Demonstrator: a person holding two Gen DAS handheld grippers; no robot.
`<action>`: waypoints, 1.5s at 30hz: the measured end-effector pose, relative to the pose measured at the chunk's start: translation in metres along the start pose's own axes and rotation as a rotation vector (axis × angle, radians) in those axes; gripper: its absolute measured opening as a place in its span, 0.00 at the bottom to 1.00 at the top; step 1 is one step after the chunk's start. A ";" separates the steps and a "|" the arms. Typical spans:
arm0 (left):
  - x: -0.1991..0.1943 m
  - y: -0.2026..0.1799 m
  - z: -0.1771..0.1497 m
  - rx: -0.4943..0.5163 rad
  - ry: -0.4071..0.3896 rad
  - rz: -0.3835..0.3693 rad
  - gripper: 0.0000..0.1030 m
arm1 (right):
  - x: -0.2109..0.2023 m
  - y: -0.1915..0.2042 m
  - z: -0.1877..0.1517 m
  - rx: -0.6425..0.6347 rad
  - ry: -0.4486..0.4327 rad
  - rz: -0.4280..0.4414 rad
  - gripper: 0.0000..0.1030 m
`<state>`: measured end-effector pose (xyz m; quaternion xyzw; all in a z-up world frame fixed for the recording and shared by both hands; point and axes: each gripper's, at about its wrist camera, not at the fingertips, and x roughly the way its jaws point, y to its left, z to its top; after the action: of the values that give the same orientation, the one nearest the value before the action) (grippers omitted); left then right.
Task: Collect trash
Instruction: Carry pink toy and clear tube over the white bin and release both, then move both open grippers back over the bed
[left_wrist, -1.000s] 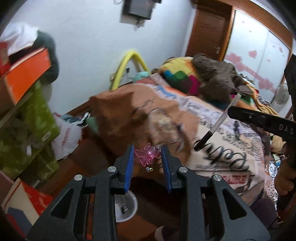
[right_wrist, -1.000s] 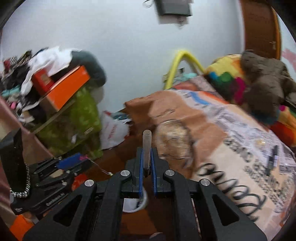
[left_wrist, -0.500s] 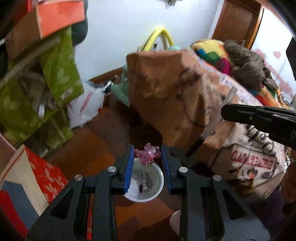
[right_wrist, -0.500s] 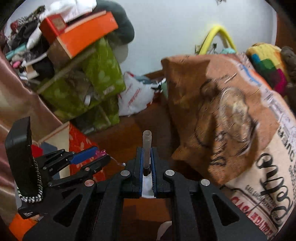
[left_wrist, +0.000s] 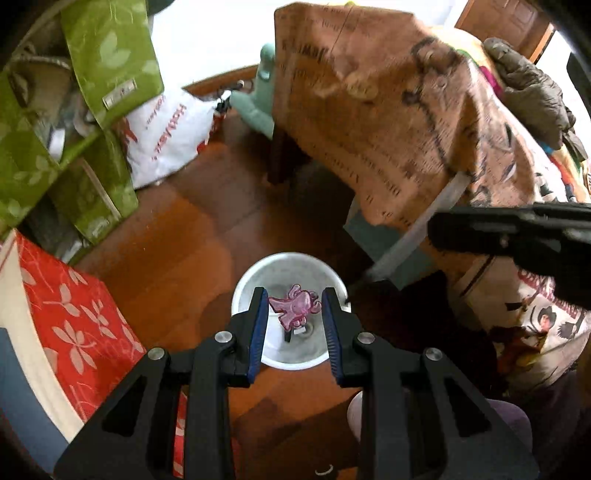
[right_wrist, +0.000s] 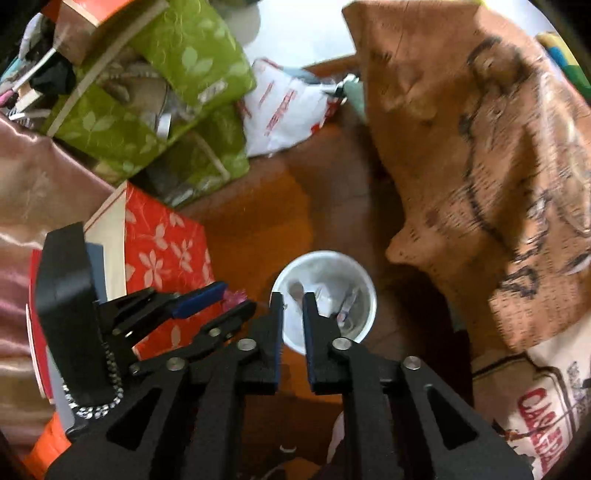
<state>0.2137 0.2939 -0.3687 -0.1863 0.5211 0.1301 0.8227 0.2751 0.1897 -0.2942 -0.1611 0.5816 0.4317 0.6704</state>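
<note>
Left claw (left_wrist: 294, 312): partly open, clenched on a pink plastic trinket (left_wrist: 295, 306) held crosswise between both pads, directly above the white bin (left_wrist: 284, 266) on the floor. Right claw (right_wrist: 292, 314): jaws opening, nothing between them in its own view. A clear pen tube (left_wrist: 417, 236) slants from upper right down toward the bin rim, dark tip lowest.

Soft daylight, strong fisheye bending, dark corners, motion blur rightward.
</note>
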 end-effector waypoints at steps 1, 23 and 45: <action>0.005 0.000 -0.001 -0.001 0.011 -0.002 0.28 | 0.002 0.000 0.000 -0.007 0.001 -0.022 0.22; 0.003 -0.004 0.009 -0.023 0.048 0.037 0.44 | -0.036 -0.009 -0.015 -0.057 -0.093 -0.143 0.37; -0.203 -0.122 0.027 0.156 -0.343 0.057 0.48 | -0.224 -0.021 -0.079 -0.037 -0.463 -0.207 0.37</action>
<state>0.1994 0.1922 -0.1536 -0.0825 0.3869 0.1424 0.9073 0.2522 0.0333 -0.1158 -0.1291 0.3849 0.3967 0.8233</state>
